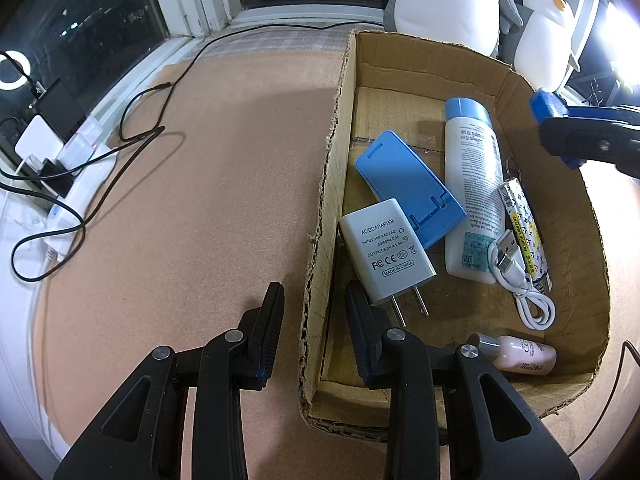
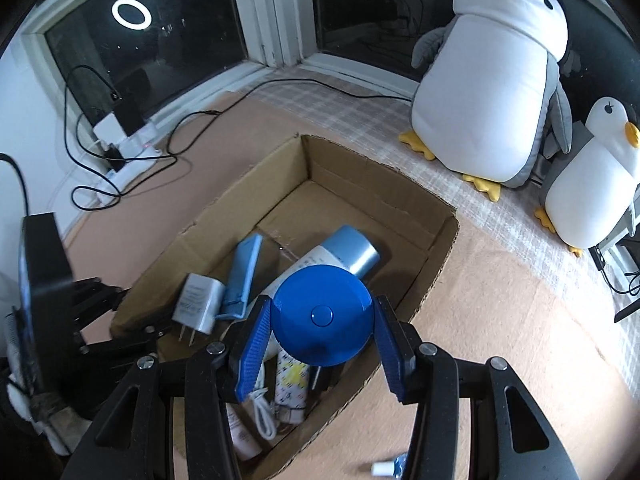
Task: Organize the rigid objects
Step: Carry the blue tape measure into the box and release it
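A cardboard box (image 1: 400, 60) (image 2: 404, 188) holds a white AC adapter (image 1: 386, 252) (image 2: 198, 304), a blue phone stand (image 1: 408, 184) (image 2: 242, 276), a white bottle with a blue cap (image 1: 472, 184) (image 2: 352, 250), a patterned lighter (image 1: 524, 228) (image 2: 292, 384), a white USB cable (image 1: 524, 284) (image 2: 262, 412) and a small pink bottle (image 1: 516, 354). My left gripper (image 1: 314, 300) is open, its fingers either side of the box's left wall. My right gripper (image 2: 320, 328) is shut on a round blue disc-shaped object (image 2: 322, 316), held above the box; it also shows in the left wrist view (image 1: 580, 136).
Two plush penguins (image 2: 492, 88) (image 2: 592, 184) stand behind the box by the window. A power strip (image 1: 76, 176) with chargers and black cables (image 1: 140, 136) lies at the left. A small white and blue item (image 2: 390, 468) lies on the pink mat (image 1: 200, 200) at the right wrist view's bottom edge.
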A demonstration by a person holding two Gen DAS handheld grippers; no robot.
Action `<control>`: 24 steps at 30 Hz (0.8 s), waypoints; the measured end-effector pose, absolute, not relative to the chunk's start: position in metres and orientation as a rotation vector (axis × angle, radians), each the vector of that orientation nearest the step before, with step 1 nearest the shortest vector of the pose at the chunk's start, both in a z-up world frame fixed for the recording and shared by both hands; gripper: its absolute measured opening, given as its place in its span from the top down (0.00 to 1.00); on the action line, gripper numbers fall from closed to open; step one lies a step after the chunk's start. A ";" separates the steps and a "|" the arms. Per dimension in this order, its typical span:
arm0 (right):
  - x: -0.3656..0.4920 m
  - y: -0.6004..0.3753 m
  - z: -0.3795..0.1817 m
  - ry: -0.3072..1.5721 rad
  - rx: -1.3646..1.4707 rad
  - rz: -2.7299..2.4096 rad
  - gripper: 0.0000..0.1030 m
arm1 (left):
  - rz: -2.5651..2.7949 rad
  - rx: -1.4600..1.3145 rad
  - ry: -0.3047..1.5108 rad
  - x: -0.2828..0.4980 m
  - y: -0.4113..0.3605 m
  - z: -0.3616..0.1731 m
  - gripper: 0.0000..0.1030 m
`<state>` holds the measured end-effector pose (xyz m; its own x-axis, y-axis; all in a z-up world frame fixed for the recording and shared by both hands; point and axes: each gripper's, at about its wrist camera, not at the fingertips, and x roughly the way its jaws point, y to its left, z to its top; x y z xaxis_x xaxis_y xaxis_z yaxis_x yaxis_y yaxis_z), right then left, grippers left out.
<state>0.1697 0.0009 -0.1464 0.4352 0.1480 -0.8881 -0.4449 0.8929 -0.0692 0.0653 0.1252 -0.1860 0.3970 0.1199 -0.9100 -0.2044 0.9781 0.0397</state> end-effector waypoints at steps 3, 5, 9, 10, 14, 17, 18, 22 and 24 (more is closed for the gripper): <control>0.176 0.001 -0.152 1.066 -0.313 0.365 0.55 | 0.206 -0.083 1.145 0.066 0.125 -0.186 0.71; 0.179 0.000 -0.154 1.069 -0.309 0.358 0.55 | 0.206 -0.083 1.145 0.065 0.125 -0.186 0.71; 0.185 -0.002 -0.156 1.070 -0.295 0.348 0.55 | 0.204 -0.083 1.145 0.065 0.124 -0.186 0.73; 0.186 -0.003 -0.156 1.070 -0.294 0.348 0.55 | 0.205 -0.081 1.145 0.066 0.124 -0.186 0.73; 0.187 -0.004 -0.156 1.061 -0.288 0.356 0.55 | 0.206 -0.080 1.145 0.066 0.122 -0.186 0.73; 0.187 -0.005 -0.154 1.062 -0.276 0.368 0.55 | 0.207 -0.078 1.144 0.065 0.122 -0.186 0.73; 0.187 -0.005 -0.154 1.061 -0.277 0.371 0.55 | 0.208 -0.078 1.144 0.065 0.122 -0.187 0.73; 0.183 -0.007 -0.151 1.058 -0.268 0.378 0.55 | 0.207 -0.077 1.144 0.065 0.122 -0.187 0.73; 0.179 -0.008 -0.148 1.056 -0.265 0.386 0.54 | 0.208 -0.077 1.144 0.065 0.122 -0.186 0.73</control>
<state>0.1790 -0.0085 -0.1476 0.4352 0.1810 -0.8819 -0.4308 0.9020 -0.0275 0.0649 0.1218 -0.1864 0.3972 0.1249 -0.9092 -0.2034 0.9780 0.0456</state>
